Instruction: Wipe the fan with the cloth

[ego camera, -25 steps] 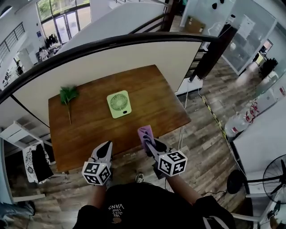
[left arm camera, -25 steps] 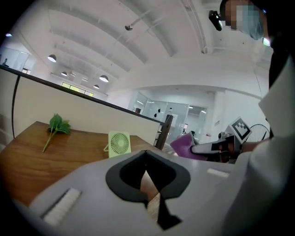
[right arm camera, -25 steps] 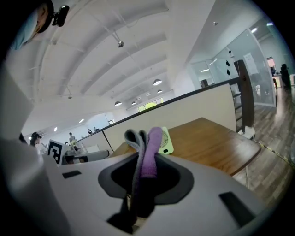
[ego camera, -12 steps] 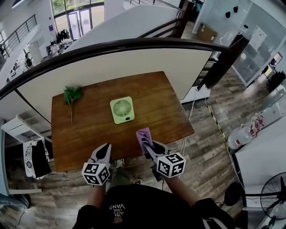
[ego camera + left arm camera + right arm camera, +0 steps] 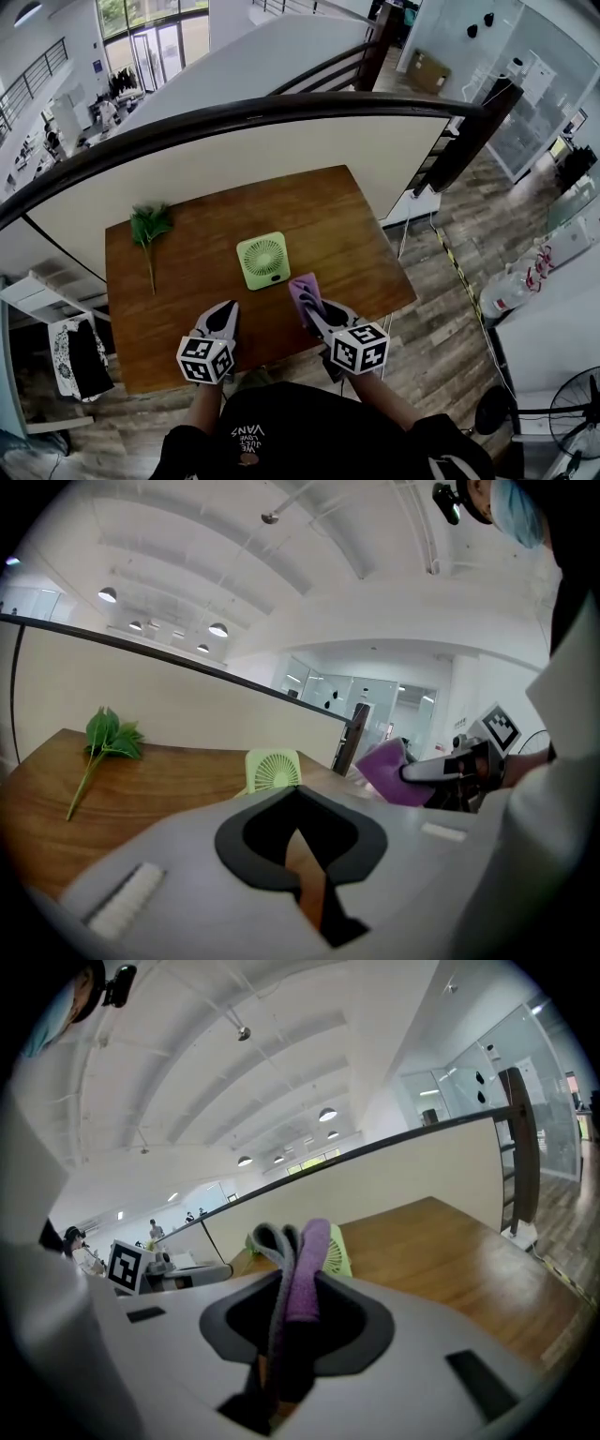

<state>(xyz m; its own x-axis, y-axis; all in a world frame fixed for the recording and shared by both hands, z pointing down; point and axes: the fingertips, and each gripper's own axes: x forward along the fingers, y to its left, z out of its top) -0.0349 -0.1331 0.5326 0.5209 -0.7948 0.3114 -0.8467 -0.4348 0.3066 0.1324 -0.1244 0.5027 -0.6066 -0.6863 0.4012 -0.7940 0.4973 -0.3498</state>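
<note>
Wood table [image 5: 319, 202]: green fan [image 5: 263, 260] mid, prob. flat; leafy sprig [image 5: 148, 228] far left.

The brown wooden table [image 5: 347, 234] lies bare around the square light-green plastic fan [image 5: 263, 260] from 12 to 4 o'clock and at 9 o'clock. A green leafy sprig [image 5: 148, 228] lies well apart at 10 o'clock. The folded purple cloth [image 5: 304, 287], clamped in the right gripper [image 5: 316, 307], crowds the fan's 5 o'clock corner. The closed left gripper [image 5: 225, 311] sits at 7 o'clock. A cream partition wall [image 5: 281, 150] under a black rail [image 5: 234, 101] closes off the table's far edge at 12 o'clock.
</note>
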